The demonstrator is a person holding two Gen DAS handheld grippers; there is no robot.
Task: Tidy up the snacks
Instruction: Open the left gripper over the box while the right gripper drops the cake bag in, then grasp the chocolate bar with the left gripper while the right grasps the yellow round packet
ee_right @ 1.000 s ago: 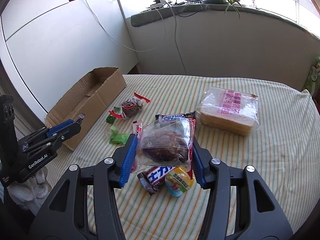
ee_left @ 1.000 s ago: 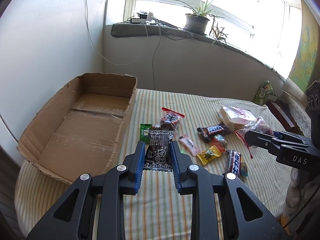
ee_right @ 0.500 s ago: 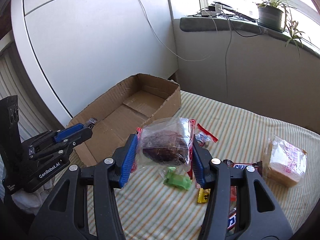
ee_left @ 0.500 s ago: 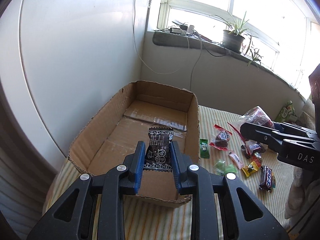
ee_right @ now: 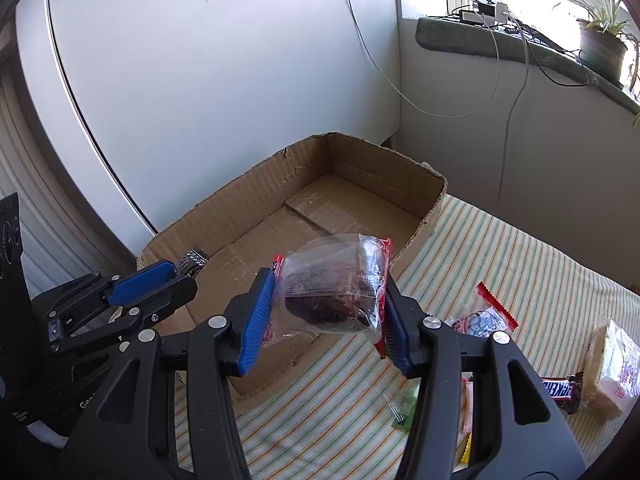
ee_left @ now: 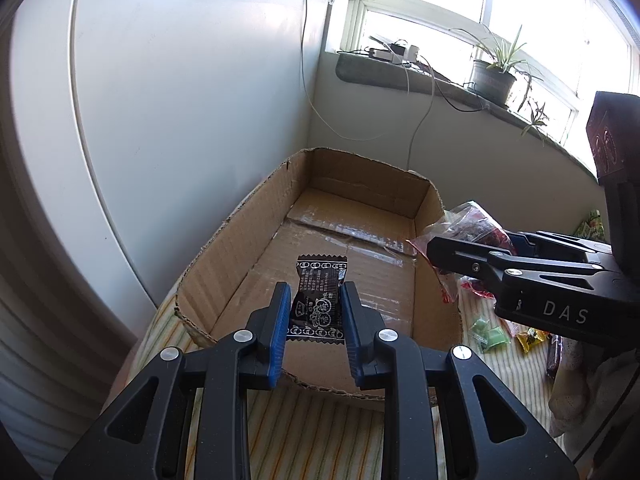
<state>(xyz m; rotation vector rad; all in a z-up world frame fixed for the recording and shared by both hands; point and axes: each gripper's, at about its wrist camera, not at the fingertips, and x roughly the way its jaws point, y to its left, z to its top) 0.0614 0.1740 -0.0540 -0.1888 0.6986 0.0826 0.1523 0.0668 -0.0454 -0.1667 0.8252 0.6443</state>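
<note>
Two claws, each carrying a snack, both over the cardboard box (ee_left: 240, 248).

Far left: white wall, then the box against it, long axis running away from the cameras toward the window corner. Box floor bare, nothing in it yet.

Left claw (ee_left: 313, 312): narrow, pads pinching a small black packet (ee_left: 318, 300) by its long sides, packet upright between the jaws. It hangs above the near end of the box, inside the rim as seen from the left wrist. Box floor lies straight below and ahead of the tips. Judged: a plain release would land the packet inside.

Right claw (ee_right: 326, 312): about half wide, clamped on a clear bag with a dark bun (ee_right: 334, 292), red-edged wrapper. It sits above the near right wall of the box, roughly on the rim line; box interior lies to its left and ahead. Judged: needs a little more travel leftward before letting go. Left claw is the nearer to a clean drop.

Right of the box: striped cloth (ee_right: 500, 248) with loose snacks waiting, among them a chocolate bar (ee_right: 560, 390) and a wrapped sandwich (ee_right: 612, 364).
</note>
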